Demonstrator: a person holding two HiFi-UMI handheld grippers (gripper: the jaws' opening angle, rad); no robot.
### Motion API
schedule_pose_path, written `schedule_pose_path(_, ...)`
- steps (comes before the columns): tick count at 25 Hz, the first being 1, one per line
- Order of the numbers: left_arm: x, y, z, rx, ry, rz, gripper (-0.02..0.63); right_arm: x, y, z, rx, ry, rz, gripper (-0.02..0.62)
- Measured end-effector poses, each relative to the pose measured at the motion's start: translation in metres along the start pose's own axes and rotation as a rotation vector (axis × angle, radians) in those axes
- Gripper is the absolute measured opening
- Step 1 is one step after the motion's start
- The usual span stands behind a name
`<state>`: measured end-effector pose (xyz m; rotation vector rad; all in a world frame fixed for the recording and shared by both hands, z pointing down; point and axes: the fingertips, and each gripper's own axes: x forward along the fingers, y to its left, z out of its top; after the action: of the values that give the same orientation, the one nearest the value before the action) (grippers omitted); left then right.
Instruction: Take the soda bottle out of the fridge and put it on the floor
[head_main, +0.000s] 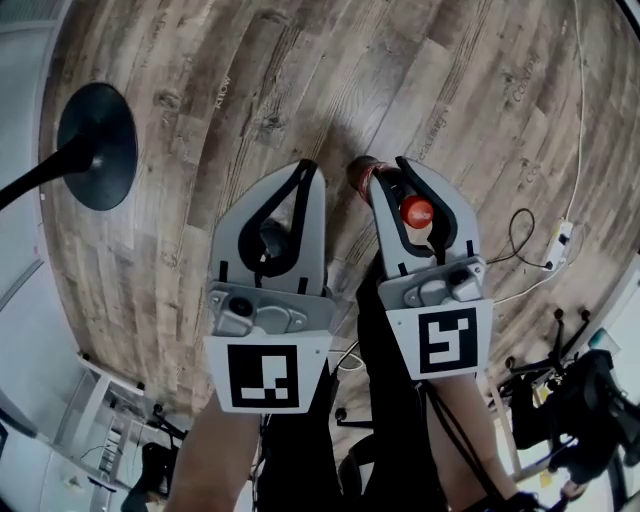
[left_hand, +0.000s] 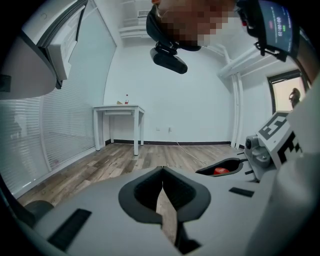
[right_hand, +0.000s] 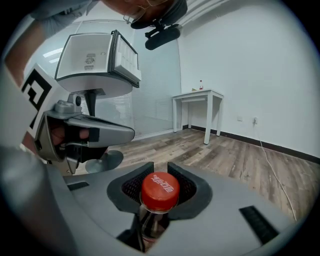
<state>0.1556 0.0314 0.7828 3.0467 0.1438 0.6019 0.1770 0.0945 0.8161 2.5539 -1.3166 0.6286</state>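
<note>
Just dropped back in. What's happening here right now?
A person is working with a claw in each hand. The right claw is closed on the neck of the soda bottle, just under its red cap, and holds it upright over the wooden floor. Whether the bottle's base touches the floor cannot be told. The left claw is shut and empty, alongside the right one.

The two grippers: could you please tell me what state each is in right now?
Left gripper: closed, empty.
Right gripper: closed on the neck of the soda bottle.
</note>
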Motion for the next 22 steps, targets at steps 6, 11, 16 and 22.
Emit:
schedule_pose_path(6, 0.010, 0.007, -0.030, 0.013, 0.012, -0.006, 0.017, 0.009, -0.005, -0.037, 0.009, 0.029, -0.008, 0.098)
schedule_pose_path(11, 0.016, 0.010, -0.049, 0.008, 0.026, 0.002, 0.017, 0.018, -0.011, -0.060, 0.008, 0.031, -0.025, 0.098)
schedule_pose_path(16, 0.018, 0.006, -0.065, -0.011, 0.033, -0.009, 0.017, 0.025, -0.011, -0.084, 0.008, 0.039, -0.018, 0.097)
schedule_pose_path(22, 0.023, 0.002, -0.081, -0.020, 0.040, -0.004, 0.017, 0.031, -0.018, -0.106, 0.021, 0.061, -0.023, 0.097)
